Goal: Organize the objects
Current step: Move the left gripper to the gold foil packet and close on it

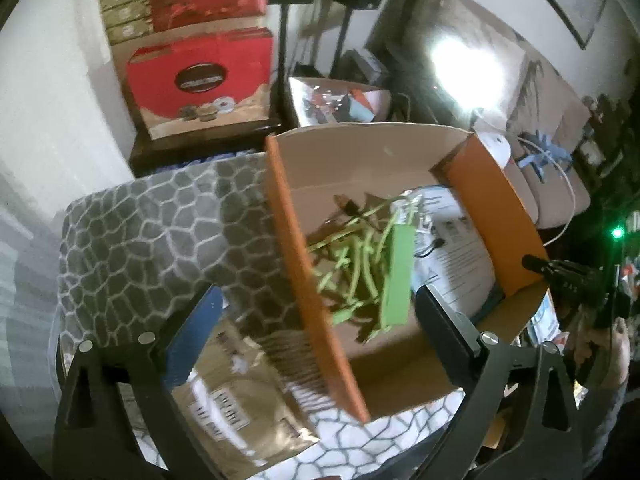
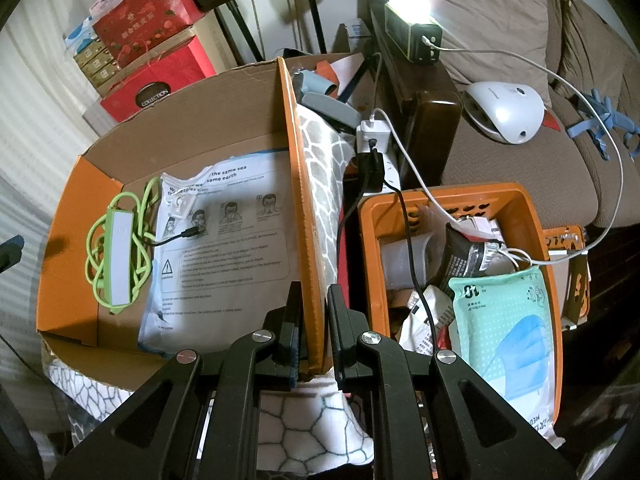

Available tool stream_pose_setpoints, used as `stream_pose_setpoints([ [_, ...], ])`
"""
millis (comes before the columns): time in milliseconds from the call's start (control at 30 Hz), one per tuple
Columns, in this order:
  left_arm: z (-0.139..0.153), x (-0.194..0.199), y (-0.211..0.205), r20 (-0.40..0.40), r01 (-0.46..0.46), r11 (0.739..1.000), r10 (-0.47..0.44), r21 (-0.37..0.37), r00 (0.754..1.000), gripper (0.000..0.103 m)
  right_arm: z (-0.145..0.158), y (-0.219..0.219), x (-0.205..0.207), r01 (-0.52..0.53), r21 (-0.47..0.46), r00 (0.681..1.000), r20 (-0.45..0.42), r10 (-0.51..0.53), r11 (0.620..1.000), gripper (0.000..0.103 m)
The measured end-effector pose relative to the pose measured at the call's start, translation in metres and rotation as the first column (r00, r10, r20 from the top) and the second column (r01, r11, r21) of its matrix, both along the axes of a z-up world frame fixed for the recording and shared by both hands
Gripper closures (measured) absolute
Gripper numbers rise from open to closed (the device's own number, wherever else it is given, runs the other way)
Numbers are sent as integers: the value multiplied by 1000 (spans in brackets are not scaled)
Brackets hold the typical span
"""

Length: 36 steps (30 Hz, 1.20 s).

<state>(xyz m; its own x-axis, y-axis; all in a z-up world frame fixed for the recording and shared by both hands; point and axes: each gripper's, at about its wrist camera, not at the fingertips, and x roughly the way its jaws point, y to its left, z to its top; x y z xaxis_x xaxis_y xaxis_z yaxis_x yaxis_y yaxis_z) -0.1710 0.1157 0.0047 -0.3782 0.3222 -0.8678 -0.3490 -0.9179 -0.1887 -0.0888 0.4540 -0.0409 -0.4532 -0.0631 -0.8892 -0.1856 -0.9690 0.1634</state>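
An open cardboard box with orange flaps [image 1: 312, 280] [image 2: 240, 112] rests on a grey patterned blanket [image 1: 152, 232]. Inside lie a green power strip with a coiled green cord [image 1: 396, 276] [image 2: 118, 256] and a printed mask packet [image 2: 224, 240]. My left gripper [image 1: 316, 344] is open, its fingers either side of the box's left flap and above it. My right gripper [image 2: 314, 332] is shut on the box's right orange flap [image 2: 304, 208]. The right gripper also shows at the far right of the left wrist view [image 1: 560, 276].
An orange plastic basket [image 2: 536, 224] to the right holds a mask pack [image 2: 504, 328], wrappers and cables. A brown envelope [image 1: 240, 412] lies on the blanket. Red gift boxes [image 1: 200, 80] are stacked behind. A lamp [image 2: 412, 28], a white device [image 2: 504, 112] and a sofa stand at right.
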Motion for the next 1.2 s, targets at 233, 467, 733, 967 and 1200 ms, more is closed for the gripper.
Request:
stream_pose_setpoints([
  [233,-7,7,-46,-4,-43,998,43,-42,999,2,0,0,0,0,-1,1000,-1,0,1000,91],
  [467,-29,15,-95,45,-92,991,97,-92,994,2,0,2,0,0,0,1000,-1,0,1000,91],
  [733,-63,26,-123,146,-134,990,139,-49,979,2,0,1,-1,0,0,1000,-2,0,1000,91],
  [967,-91,40,-114,202,-133,990,140,-46,969,8,0,2,-1,-2,2,1000,0,2,1000,91],
  [1200,-103,46,-120,249,-129,991,119,25,961,50,0,2,0,-1,-1,1000,-2,1,1000,91],
])
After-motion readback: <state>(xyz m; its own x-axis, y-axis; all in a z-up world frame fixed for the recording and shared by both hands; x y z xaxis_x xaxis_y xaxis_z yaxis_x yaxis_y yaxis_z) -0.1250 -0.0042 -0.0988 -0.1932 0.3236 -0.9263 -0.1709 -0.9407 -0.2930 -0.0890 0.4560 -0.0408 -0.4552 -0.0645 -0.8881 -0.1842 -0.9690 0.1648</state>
